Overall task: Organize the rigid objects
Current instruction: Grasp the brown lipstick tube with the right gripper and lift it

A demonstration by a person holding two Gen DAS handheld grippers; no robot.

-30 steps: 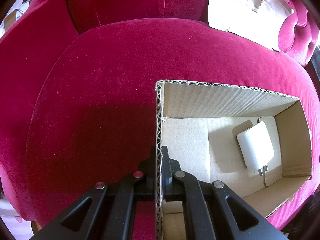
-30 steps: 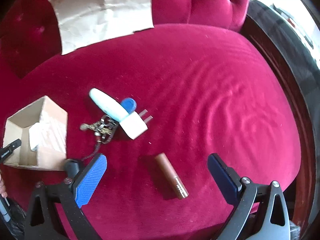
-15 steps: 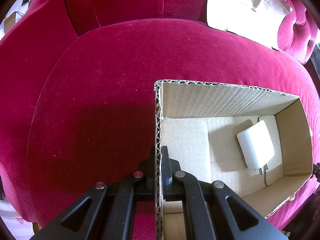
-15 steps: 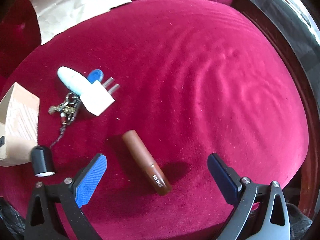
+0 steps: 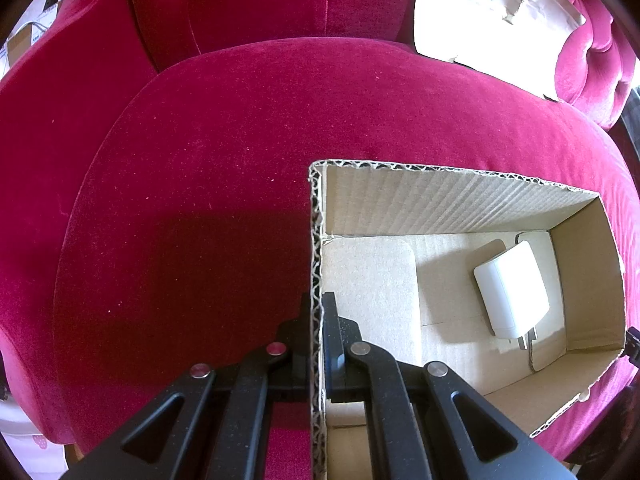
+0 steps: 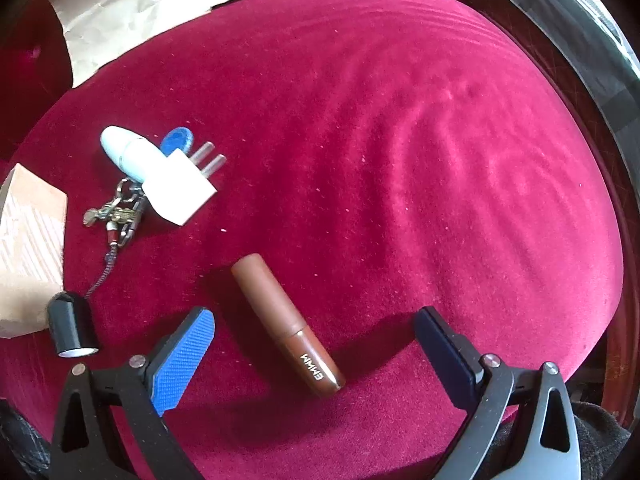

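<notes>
My left gripper (image 5: 316,312) is shut on the left wall of an open cardboard box (image 5: 460,200) on the red velvet seat. A white charger plug (image 5: 512,290) lies inside the box. In the right wrist view a brown tube (image 6: 286,326) lies diagonally on the cushion between the blue pads of my right gripper (image 6: 316,340). Its jaws are closing, and the pads stand apart from the tube. Left of it are a black cylinder (image 6: 72,326) on a chain, a bunch of keys (image 6: 116,214), a white plug (image 6: 180,192), a pale blue tube (image 6: 128,154) and a blue cap (image 6: 176,140).
A corner of the cardboard box (image 6: 28,248) shows at the left edge of the right wrist view. Crumpled brown paper (image 6: 140,4) leans on the tufted backrest (image 5: 260,4). A dark wooden frame (image 6: 592,92) borders the seat on the right.
My right gripper has sunk toward the brown tube, which now lies between its fingers, and the jaws have narrowed slightly. The left gripper and the box have not moved.
</notes>
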